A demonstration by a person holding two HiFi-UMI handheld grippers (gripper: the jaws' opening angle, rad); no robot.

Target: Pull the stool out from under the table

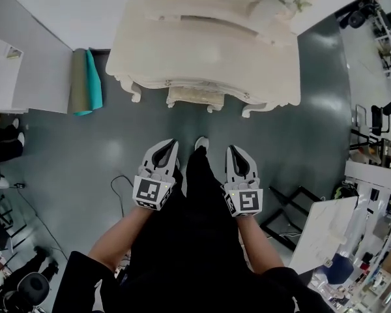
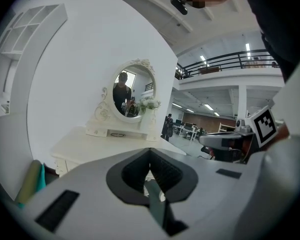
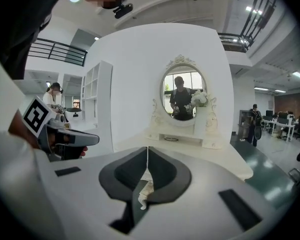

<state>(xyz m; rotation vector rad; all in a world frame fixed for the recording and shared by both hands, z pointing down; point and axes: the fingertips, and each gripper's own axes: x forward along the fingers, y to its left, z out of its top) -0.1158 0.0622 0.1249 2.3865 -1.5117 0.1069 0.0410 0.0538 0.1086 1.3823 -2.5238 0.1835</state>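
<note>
Head view: You stand facing a cream dressing table, your left tool (image 1: 170, 144) and right tool (image 1: 233, 150) side by side low over the grey floor (image 1: 85, 168), both pinched closed with nothing in them. The stool (image 1: 190, 97) sits tucked beneath the far surface (image 1: 156, 44), only its near edge and the tops of its legs poking out at the middle. It is well apart from both tools. A rolled teal mat (image 1: 86, 81) leans to the left of the surface.

Left gripper view: The left tool (image 2: 150, 152) has its two pads meeting at the tips, empty. Beyond it are the surface (image 2: 90, 149) and its oval mirror (image 2: 133, 91).

Right gripper view: The right tool (image 3: 148, 151) is likewise closed on nothing. A carved cream piece shows low in the gap behind the tips; whether it is a leg of the stool or of the surface (image 3: 225, 156) cannot be told.

The stool looks like painted wood, so expect it to be stiff and fairly light and to slide readily on the smooth floor. Its paint may be slick and could mark. The flat near rail under the seat seems the better hold, one tool towards each end, not the curved legs. Both tools would need to open first.
</note>
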